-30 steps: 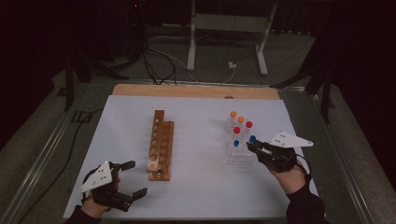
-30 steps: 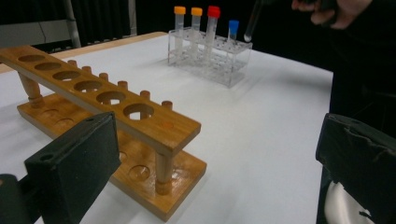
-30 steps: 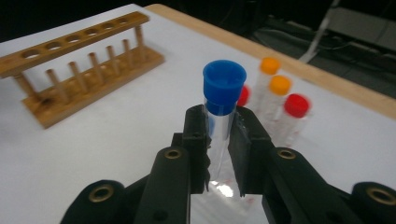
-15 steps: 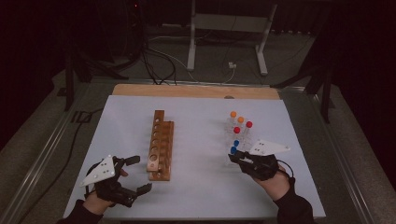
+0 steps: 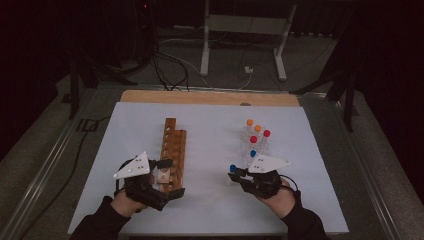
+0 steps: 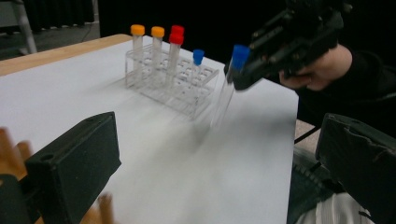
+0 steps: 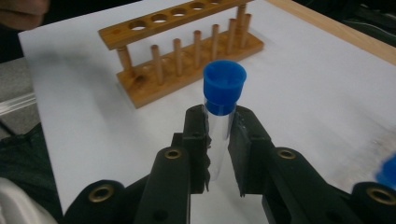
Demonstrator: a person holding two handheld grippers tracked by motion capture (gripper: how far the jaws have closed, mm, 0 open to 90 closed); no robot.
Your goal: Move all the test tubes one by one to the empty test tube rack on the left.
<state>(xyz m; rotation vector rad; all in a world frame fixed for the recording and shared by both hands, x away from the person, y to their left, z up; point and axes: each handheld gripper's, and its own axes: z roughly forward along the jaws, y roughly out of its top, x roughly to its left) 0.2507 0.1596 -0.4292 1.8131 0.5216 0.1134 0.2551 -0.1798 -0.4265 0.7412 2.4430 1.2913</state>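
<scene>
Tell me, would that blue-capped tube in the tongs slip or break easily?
Probably slippery: the blue-capped tube is smooth, clear and round, pinched just under its cap by the right tongs. It looks thin-walled and empty, so likely light and perhaps fragile. Laid on the white table, it would probably roll.

six capped tubes (image 5: 258,128), two racks (image 5: 171,150)

This place looks like a lab set up for recording. A white sheet covers the counter (image 5: 210,200), and on it stand a wooden tube rack (image 5: 172,150) and a clear plastic rack (image 6: 173,86) with capped test tubes (image 6: 156,44). Behind the counter the room is dark, with loose cables (image 5: 170,65) on the floor and a metal stand (image 5: 242,30).
</scene>
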